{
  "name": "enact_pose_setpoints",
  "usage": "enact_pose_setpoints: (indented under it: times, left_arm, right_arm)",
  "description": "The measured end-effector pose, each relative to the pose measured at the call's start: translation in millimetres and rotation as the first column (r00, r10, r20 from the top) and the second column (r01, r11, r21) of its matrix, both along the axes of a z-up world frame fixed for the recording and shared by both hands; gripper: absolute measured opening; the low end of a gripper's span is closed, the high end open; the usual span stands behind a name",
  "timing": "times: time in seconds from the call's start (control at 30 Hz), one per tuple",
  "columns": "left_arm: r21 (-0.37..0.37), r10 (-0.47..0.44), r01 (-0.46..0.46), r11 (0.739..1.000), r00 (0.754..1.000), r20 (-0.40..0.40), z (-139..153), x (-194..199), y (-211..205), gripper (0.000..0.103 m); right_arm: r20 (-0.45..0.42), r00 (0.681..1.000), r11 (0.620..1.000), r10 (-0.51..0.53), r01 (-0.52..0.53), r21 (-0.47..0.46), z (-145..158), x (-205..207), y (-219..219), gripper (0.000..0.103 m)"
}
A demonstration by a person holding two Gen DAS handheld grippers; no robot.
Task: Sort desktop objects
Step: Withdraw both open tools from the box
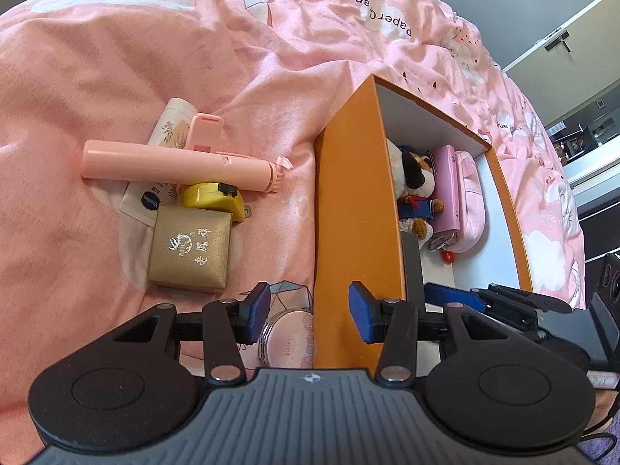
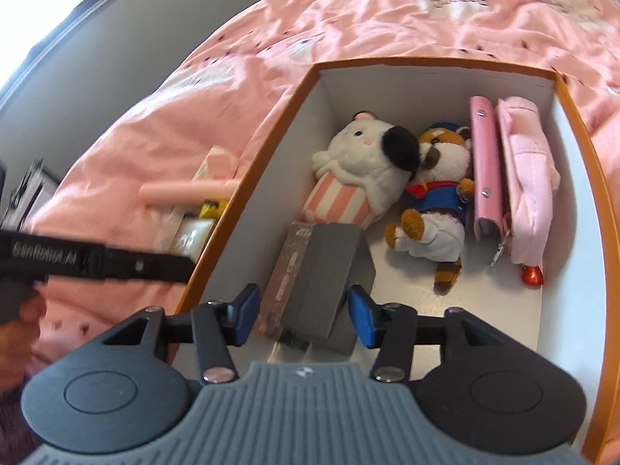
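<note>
Right wrist: right gripper [image 2: 304, 316] jaws parted astride grey box [image 2: 321, 275] inside orange box [image 2: 248, 193]; left gripper [image 1: 310, 308] jaws apart, straddling its wall.

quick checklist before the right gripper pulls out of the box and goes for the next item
1. Right gripper clear of the grey box: ok, pads stand apart from its sides.
2. Grey box resting inside the orange box: ok, though tilted.
3. Left gripper empty: ok, open astride the orange wall.
4. Items still outside: not ok, gold box, yellow tape measure, pink fan, compact remain on the bedspread.
5. Room left in the box: ok, bare floor near the pink pouch.
</note>
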State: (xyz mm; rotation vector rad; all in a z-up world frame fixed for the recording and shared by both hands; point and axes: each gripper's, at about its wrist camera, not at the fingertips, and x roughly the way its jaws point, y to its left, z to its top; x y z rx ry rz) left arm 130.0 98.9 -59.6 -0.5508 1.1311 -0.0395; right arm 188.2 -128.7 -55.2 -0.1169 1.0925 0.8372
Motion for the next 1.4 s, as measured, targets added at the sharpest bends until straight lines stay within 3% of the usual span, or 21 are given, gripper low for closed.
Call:
enact_pose_setpoints:
  times: [0.2, 0.47, 0.73, 1.03, 1.17, 1.4]
  left_arm:
    - [-0.005, -0.004, 0.004, 1.0, 1.0, 0.009, 1, -2, 2, 0.052]
    - [-0.015, 0.023, -0.023, 1.0, 1.0, 0.007, 0, -6, 10, 0.052]
    - [-0.015, 0.021, -0.021, 1.0, 1.0, 0.006, 0, -6, 13, 0.052]
    - [0.072, 0.005, -0.006, 0.997, 1.0, 0.009, 16, -18, 23, 0.052]
    - [0.111, -0.003, 0.0, 0.994, 1.0, 0.02, 28, -25, 31, 0.052]
    - [0.219, -0.033, 0.021, 0.976, 0.998, 0.053, 55, -30, 42, 0.052]
  right_arm:
    - [0.077, 0.97, 0.957, 0.232, -0.214, -0.194, -7, -15, 24, 0.061]
    - [0.132, 0.9, 0.878, 0.415, -0.359, -0.316, -22, -16, 41, 0.062]
    - [0.115, 0.907, 0.886, 0.405, -0.357, -0.296, -23, -10, 40, 0.061]
    - [0.153, 0.913, 0.894, 0.379, -0.318, -0.315, -7, -21, 27, 0.062]
    - [0.198, 0.923, 0.925, 0.329, -0.273, -0.265, 17, -23, 16, 0.06]
    - [0.238, 0.938, 0.967, 0.251, -0.232, -0.107, 60, -22, 28, 0.043]
